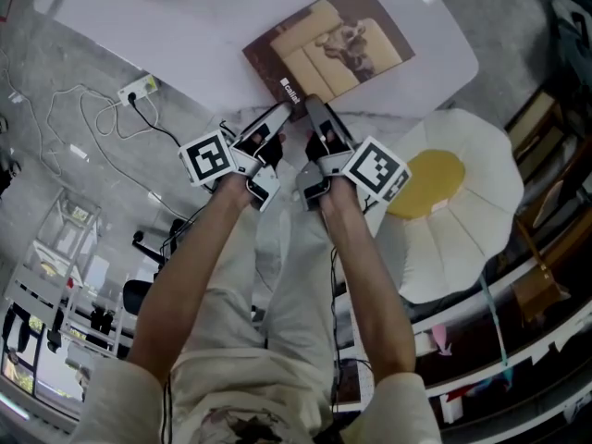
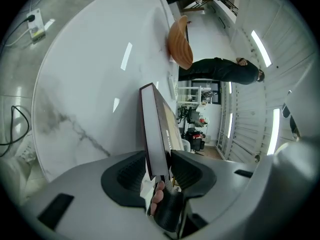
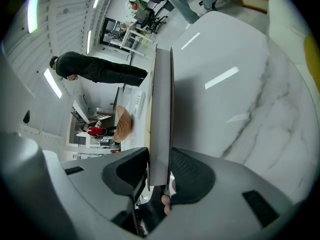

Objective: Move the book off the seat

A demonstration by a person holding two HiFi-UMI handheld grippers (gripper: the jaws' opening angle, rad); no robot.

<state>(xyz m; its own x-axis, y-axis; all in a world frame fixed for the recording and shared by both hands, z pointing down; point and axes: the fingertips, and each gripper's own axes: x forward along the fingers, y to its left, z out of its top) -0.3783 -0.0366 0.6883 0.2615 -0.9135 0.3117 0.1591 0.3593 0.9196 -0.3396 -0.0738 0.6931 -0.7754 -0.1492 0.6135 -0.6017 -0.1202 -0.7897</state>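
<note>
Over the white marble counter (image 1: 185, 26), beside the egg-shaped seat cushion (image 1: 462, 211): a book (image 1: 328, 44), gripped at its near edge.
Left gripper (image 1: 280, 114) and right gripper (image 1: 314, 109) both have their jaws pinching that edge, side by side. The cover's white lettering is too small to read. Only the gripper views show a person in black (image 2: 220, 70) standing.

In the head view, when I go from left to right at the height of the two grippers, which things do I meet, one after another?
power strip on the floor → left gripper → right gripper → seat, white with a yellow centre. The book, held by both grippers, spans them, so it is left out.
</note>
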